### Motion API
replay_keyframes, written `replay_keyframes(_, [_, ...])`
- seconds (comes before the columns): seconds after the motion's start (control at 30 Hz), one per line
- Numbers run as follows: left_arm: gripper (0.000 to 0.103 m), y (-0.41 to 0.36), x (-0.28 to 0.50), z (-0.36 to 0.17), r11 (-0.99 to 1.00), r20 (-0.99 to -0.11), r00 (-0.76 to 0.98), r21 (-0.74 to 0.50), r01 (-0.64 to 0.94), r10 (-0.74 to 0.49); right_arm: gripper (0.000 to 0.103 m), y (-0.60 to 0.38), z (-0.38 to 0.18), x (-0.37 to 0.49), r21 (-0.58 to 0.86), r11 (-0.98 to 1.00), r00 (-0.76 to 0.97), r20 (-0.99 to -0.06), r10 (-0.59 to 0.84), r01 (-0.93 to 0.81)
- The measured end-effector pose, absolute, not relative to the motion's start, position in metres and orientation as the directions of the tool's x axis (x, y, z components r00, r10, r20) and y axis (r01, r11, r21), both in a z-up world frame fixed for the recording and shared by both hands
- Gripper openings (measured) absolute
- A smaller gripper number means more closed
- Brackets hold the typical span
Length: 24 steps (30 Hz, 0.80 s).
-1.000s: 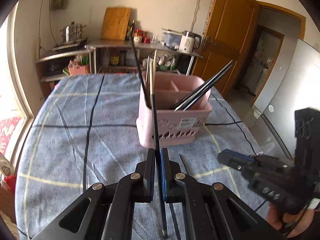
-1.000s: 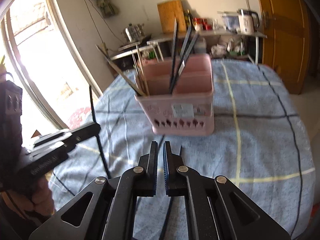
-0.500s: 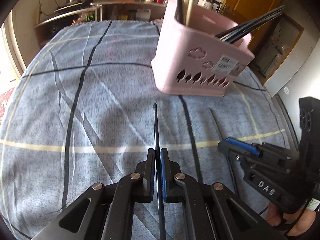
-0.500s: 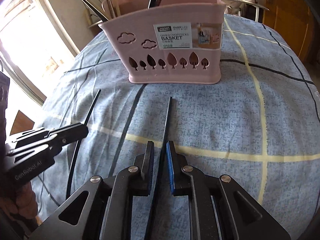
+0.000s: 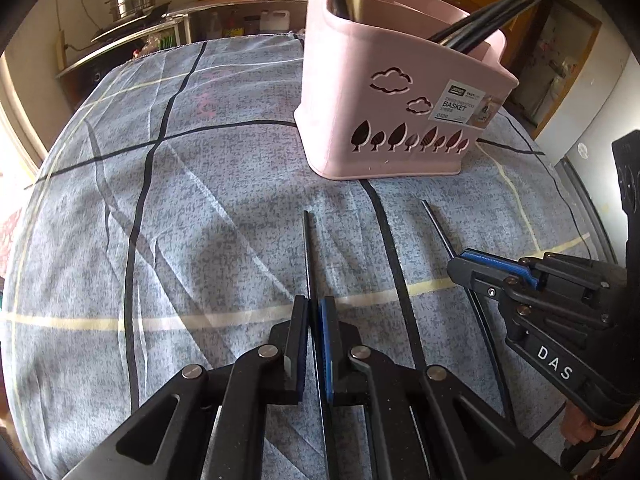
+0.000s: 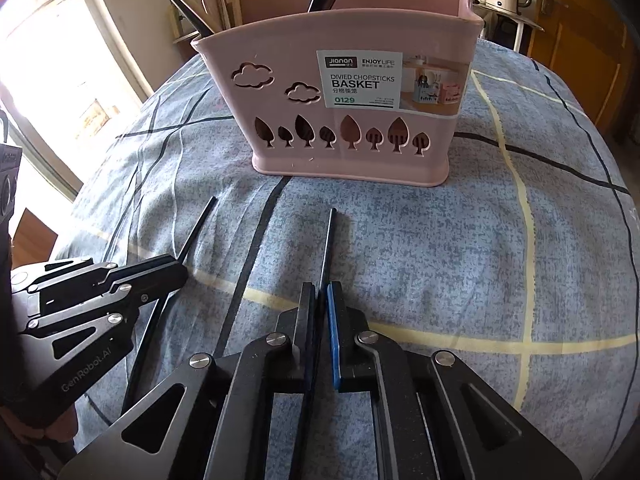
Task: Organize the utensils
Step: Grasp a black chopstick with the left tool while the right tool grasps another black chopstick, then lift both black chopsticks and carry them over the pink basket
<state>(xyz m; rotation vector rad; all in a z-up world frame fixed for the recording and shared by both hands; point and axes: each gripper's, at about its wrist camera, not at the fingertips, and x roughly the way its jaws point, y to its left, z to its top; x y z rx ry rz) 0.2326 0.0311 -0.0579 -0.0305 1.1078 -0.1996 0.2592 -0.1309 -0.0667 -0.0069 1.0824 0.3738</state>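
Gripping black chopsticks (image 5: 307,248) — both grippers, near basket (image 5: 384,92).

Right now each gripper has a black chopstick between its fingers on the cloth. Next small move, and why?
Probably close and lift. The left gripper and right gripper each straddle a black chopstick lying flat on the tablecloth, with narrow gaps showing beside the pads. The pink basket stands just ahead, so raising them clears its rim.
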Motion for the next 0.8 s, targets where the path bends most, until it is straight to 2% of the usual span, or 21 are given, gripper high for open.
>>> replay_keyframes(0.27, [0.005, 0.028, 0.229, -0.034, 0.974, -0.856, 0.468, -0.168, 0.151, -0.22, 0.005, -0.127, -0.037, 0.244, 0.218, 0.915, 0.46, -0.81, 0.363, -0.34])
replay_keyframes(0.8, [0.005, 0.028, 0.216, 0.081, 0.954, -0.666, 0.684, -0.194, 0.227, -0.298, 0.005, -0.157, 0.068, 0.229, 0.26, 0.893, 0.661, -0.603, 0.447, -0.367])
